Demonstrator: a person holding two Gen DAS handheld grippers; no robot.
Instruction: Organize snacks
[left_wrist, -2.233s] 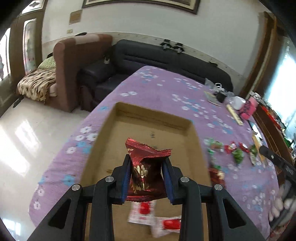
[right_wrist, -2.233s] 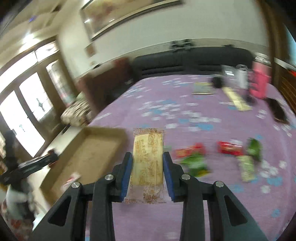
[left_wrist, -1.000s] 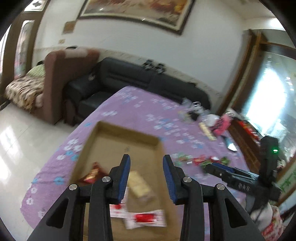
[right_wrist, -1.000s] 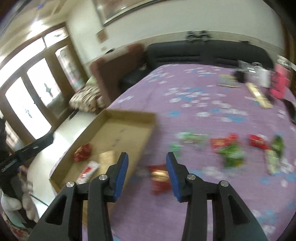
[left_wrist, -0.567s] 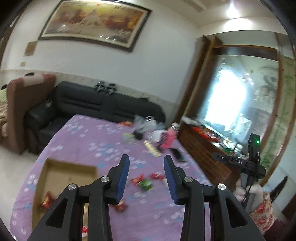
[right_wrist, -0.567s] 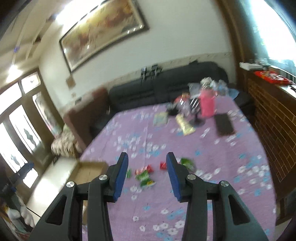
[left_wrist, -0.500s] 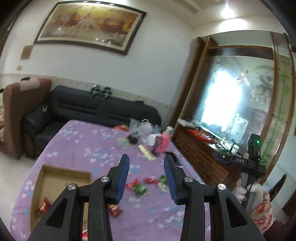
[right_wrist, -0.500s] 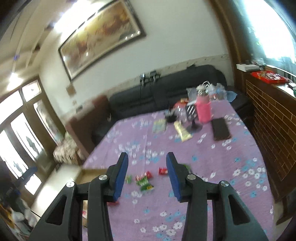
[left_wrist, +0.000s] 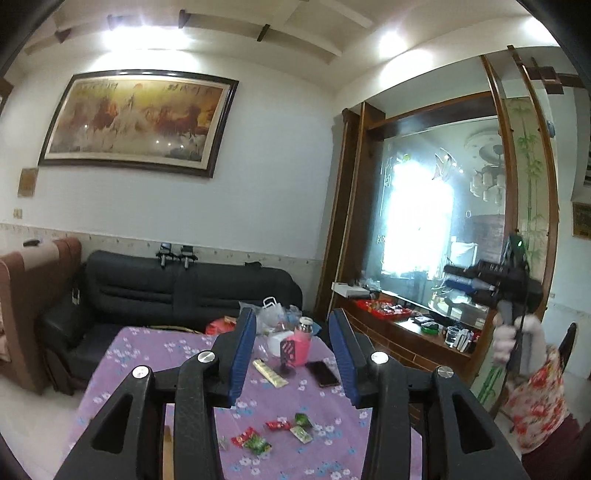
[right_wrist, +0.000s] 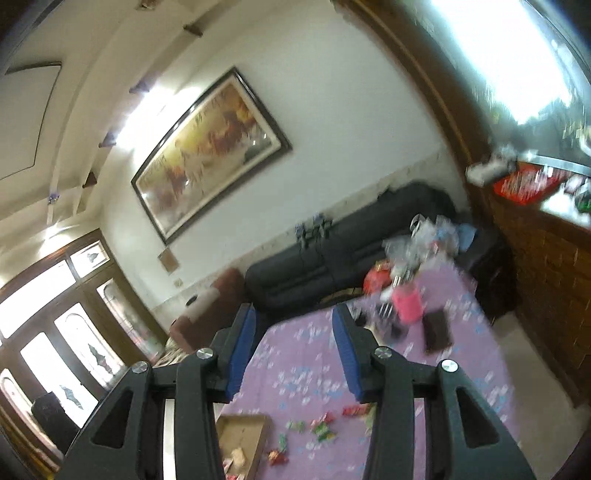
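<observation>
Both grippers are raised high above the purple flowered table (left_wrist: 155, 354) and hold nothing. My left gripper (left_wrist: 291, 354) is open; far below it lie several red and green snack packets (left_wrist: 255, 441). My right gripper (right_wrist: 291, 352) is open too; its view is blurred and tilted. It shows the cardboard box (right_wrist: 243, 439) at the table's near left with a few snacks in it, and loose packets (right_wrist: 321, 430) to the right of the box. The right gripper also shows at the far right of the left wrist view (left_wrist: 495, 280), held up in a hand.
At the table's far end stand a pink bottle (left_wrist: 301, 345), plastic bags (left_wrist: 271, 314), a black phone (left_wrist: 322, 373) and a yellow packet (left_wrist: 270, 373). A black sofa (left_wrist: 177, 291) lies beyond, a brown armchair (left_wrist: 33, 295) at left, a wooden cabinet (left_wrist: 399, 332) at right.
Both grippers let go of their snacks into the box, then rose and pulled far back from the table. The views now tilt up toward the walls and ceiling.
</observation>
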